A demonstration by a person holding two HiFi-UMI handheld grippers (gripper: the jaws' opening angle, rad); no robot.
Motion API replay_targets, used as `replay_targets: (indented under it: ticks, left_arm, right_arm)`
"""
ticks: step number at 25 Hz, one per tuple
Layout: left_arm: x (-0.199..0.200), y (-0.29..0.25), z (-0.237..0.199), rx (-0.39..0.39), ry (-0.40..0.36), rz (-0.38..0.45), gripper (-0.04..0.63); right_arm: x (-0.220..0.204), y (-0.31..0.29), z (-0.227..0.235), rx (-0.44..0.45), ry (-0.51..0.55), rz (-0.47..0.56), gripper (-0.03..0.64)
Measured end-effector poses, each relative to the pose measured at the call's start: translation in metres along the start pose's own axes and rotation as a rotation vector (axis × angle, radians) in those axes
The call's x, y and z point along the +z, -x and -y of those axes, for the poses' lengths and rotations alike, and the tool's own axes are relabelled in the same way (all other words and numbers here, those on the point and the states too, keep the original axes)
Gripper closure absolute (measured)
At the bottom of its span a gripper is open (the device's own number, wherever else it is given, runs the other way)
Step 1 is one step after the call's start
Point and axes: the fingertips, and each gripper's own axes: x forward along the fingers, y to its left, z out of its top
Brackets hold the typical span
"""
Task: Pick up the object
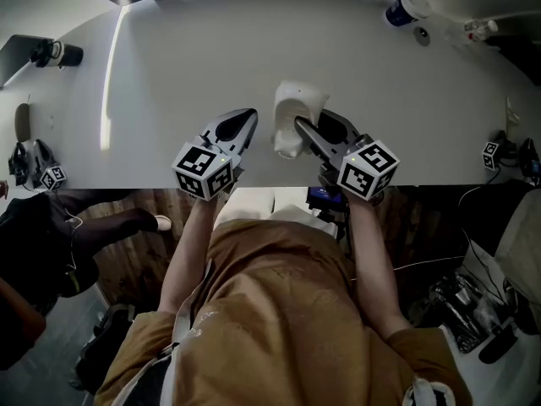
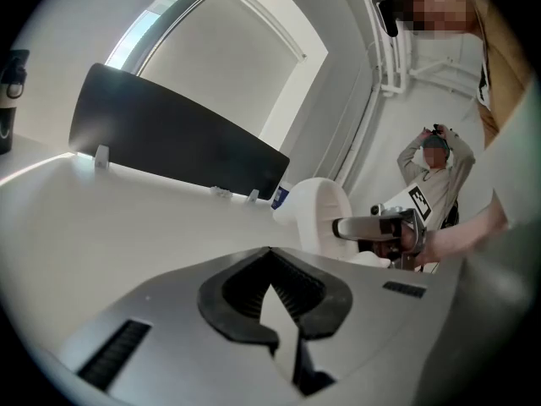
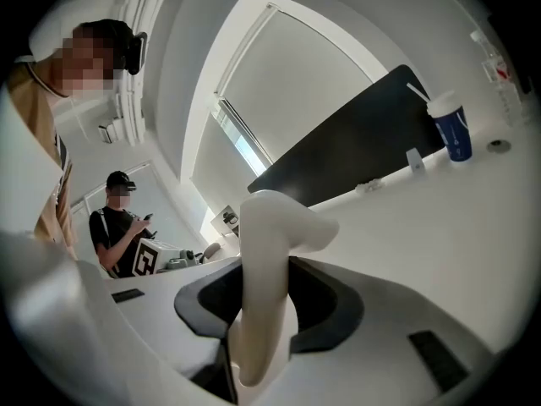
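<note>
A white, curved, moulded object (image 1: pixel 294 118) stands up from the near middle of the white table (image 1: pixel 169 66). My right gripper (image 1: pixel 303 127) is shut on it from the right, low on its side. In the right gripper view the object (image 3: pixel 269 252) rises upright between the black pads and fills the gap. The left gripper view shows the same object (image 2: pixel 323 213) with the right gripper (image 2: pixel 342 227) clamped on it. My left gripper (image 1: pixel 247 123) hovers just left of the object, shut, with nothing between its pads (image 2: pixel 245 290).
A blue-and-white cup (image 1: pixel 401 8) and a clear bottle (image 1: pixel 478 29) stand at the back right. A black panel (image 2: pixel 169 138) lines the table's far edge. Small marker-cube devices lie at the left edge (image 1: pixel 38 169) and right edge (image 1: pixel 494 154). A person (image 3: pixel 122 222) stands in the background.
</note>
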Motion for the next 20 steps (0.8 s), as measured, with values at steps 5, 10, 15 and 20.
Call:
replay_targets:
  ticks: [5,10,15,20]
  left_arm:
    - [0.009,0.006,0.005,-0.006,-0.034,0.02,0.591]
    - [0.028,0.016,0.02,-0.012,-0.098,0.048,0.591]
    - [0.059,0.028,0.027,0.057,-0.159,0.136,0.591]
    - [0.098,0.048,0.023,0.168,-0.203,0.225,0.591]
  right_arm:
    - [0.014,0.007,-0.008,-0.04,0.041,0.059,0.469]
    - [0.025,0.015,-0.021,-0.054,0.09,0.074,0.469]
    - [0.049,0.035,-0.028,-0.091,0.142,0.139,0.469]
    - [0.075,0.052,-0.028,-0.212,0.273,0.176,0.469]
